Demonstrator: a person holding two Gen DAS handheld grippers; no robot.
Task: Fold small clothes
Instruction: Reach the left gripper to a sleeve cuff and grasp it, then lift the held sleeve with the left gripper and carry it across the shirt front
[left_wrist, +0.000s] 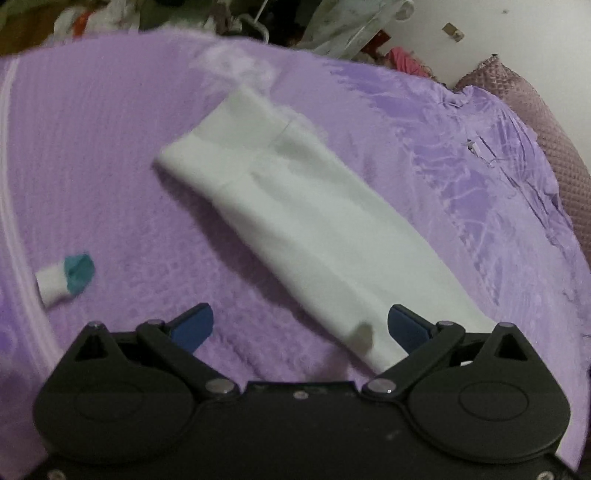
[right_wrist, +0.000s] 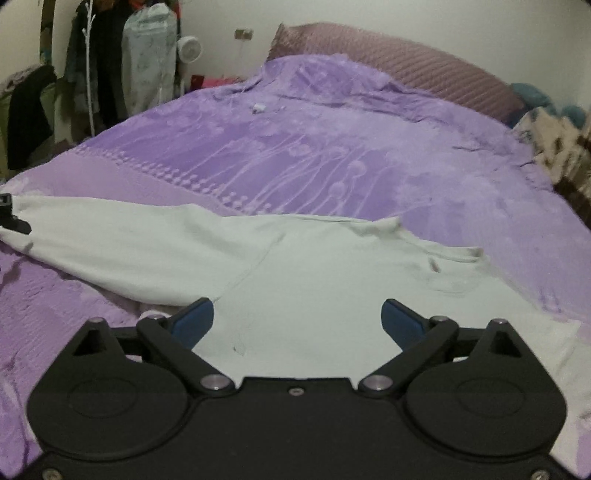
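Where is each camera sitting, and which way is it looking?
Left wrist: sits on the left gripper, looking forward and down along its open blue fingers at the white garment on the purple bedspread; a small white and teal sock lies to the side.
Right wrist: sits on the right gripper, low over the garment, facing across the bed to the pillow and the hanging clothes.
Both views show the white garment and the purple bedspread.

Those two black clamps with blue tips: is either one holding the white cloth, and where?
Neither. The left gripper and right gripper both stand open over the white cotton garment, which lies loose on the purple bedspread.
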